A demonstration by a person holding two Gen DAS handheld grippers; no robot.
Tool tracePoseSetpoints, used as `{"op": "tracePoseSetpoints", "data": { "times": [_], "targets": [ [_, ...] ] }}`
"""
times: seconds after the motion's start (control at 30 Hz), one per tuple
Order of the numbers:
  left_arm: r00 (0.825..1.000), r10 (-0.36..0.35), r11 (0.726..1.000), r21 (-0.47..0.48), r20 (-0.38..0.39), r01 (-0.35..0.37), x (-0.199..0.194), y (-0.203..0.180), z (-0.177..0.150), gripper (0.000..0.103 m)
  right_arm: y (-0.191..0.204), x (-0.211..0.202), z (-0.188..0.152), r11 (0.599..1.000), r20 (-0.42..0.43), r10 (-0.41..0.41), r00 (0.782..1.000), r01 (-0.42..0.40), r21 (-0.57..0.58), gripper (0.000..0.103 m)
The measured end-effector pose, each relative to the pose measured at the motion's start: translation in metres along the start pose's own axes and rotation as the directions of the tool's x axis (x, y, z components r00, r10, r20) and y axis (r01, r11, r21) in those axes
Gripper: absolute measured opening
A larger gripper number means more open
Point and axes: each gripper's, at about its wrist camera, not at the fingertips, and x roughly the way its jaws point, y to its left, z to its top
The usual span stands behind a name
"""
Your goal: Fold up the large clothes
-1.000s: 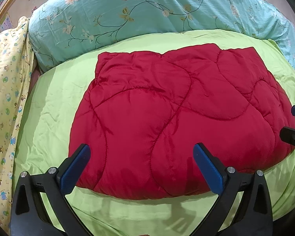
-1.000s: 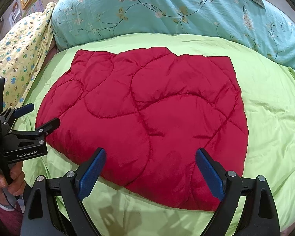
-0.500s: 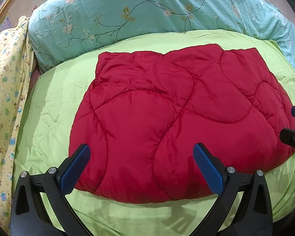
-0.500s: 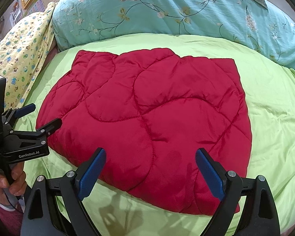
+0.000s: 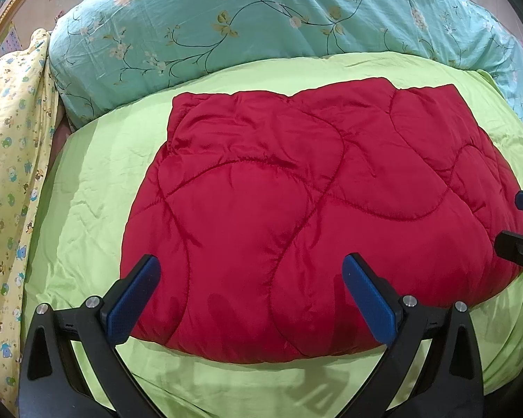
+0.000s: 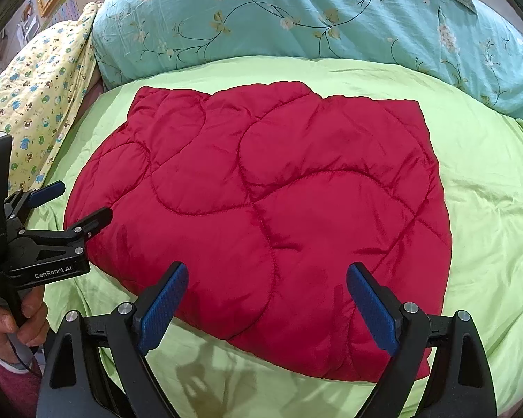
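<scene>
Two claws hang over the bed, both spread wide and gripping nothing. Ahead of the left claw [image 5: 249, 287] lies the red quilted garment [image 5: 313, 216], folded into a puffy block on the lime-green sheet [image 5: 87, 188]; its near edge sits just beyond and between the blue pads [image 5: 132, 299], and neither pad touches the fabric so far as I can see. The right claw [image 6: 266, 296] is likewise parted, its pads framing the near right part of the same garment [image 6: 261, 209] without pinching it. Off to the left of the right claw the other tool shows from the side, with a hand [image 6: 15, 320] wrapped round its handle — its fingers point toward the garment's left edge, close to the cloth, though I cannot tell whether they touch. Beyond the garment, farther from both claws, a teal floral duvet [image 5: 261, 28] is bunched across the head of the bed, and to the far left a yellow printed blanket [image 5: 7, 160] drapes down the side. Shadows of the claws fall on the sheet just before the garment's near hem.
</scene>
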Motion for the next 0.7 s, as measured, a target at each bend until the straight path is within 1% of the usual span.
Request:
{"op": "tracePoseSetpoints", "data": {
  "times": [0.7],
  "targets": [
    [1.0,0.009,1.0,0.001,0.004,-0.009,-0.0002,0.0004,0.0029,0.103,-0.0001,-0.0025,0.0005,1.0,0.006,0.004,1.0,-0.004,-0.004,0.093]
  ]
}}
